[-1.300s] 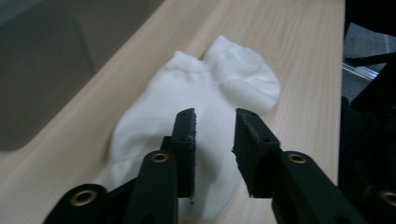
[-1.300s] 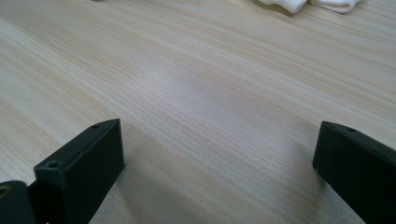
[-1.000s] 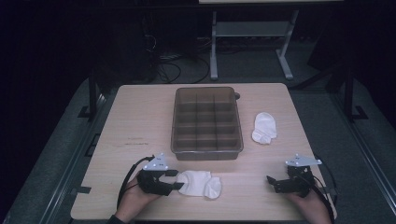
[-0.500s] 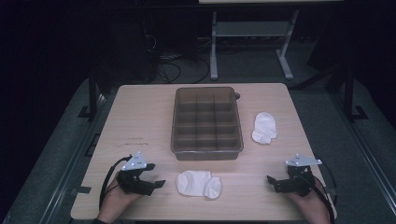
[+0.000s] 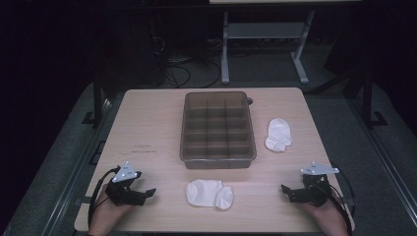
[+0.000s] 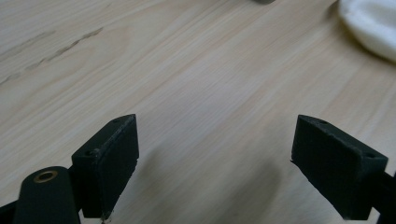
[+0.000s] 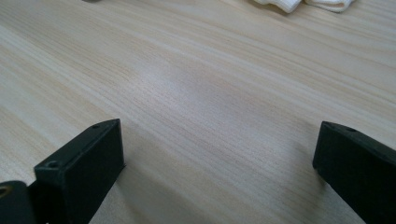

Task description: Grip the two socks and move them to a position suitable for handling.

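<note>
Evidently the left gripper [image 5: 142,193], jaws now wide and empty, has withdrawn toward 8 o'clock, leaving the folded white cotton sock [image 5: 210,193] released at 6 o'clock on the pale wooden table [image 5: 147,123] (placement apparently complete); the right gripper [image 5: 290,192] rests wide, empty.

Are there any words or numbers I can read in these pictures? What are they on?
None can be read.
A faint dark line of marks on the table, left of the brown divided tray: too small and blurred to read.
Dark specks on the grey plate atop the left hand-held gripper: too small to read.
</note>
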The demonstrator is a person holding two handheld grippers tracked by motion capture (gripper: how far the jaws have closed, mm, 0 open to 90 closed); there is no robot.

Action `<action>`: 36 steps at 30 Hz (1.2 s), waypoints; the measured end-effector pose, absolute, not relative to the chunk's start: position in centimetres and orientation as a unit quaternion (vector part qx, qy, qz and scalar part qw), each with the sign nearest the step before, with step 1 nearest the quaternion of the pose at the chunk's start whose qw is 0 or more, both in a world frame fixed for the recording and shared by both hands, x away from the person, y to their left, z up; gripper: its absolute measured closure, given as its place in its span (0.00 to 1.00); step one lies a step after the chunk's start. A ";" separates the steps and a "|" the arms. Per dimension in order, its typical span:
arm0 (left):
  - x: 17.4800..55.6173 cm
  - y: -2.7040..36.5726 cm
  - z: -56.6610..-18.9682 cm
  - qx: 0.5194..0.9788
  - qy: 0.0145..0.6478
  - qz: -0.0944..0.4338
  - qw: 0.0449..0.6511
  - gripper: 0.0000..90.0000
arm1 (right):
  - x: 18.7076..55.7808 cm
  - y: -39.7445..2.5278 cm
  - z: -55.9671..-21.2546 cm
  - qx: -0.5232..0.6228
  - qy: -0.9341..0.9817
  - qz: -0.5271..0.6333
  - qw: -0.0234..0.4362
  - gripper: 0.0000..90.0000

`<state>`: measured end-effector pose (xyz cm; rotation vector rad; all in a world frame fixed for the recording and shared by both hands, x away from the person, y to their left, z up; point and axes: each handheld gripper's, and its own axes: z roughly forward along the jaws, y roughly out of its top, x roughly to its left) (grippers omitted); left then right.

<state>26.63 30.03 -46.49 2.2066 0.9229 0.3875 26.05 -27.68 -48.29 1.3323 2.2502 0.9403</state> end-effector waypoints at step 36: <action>27.0 30.9 -47.5 0.842 0.368 0.160 0.360 0.15 | 27.3 -27.7 -45.5 0.503 0.769 0.358 0.165 0.60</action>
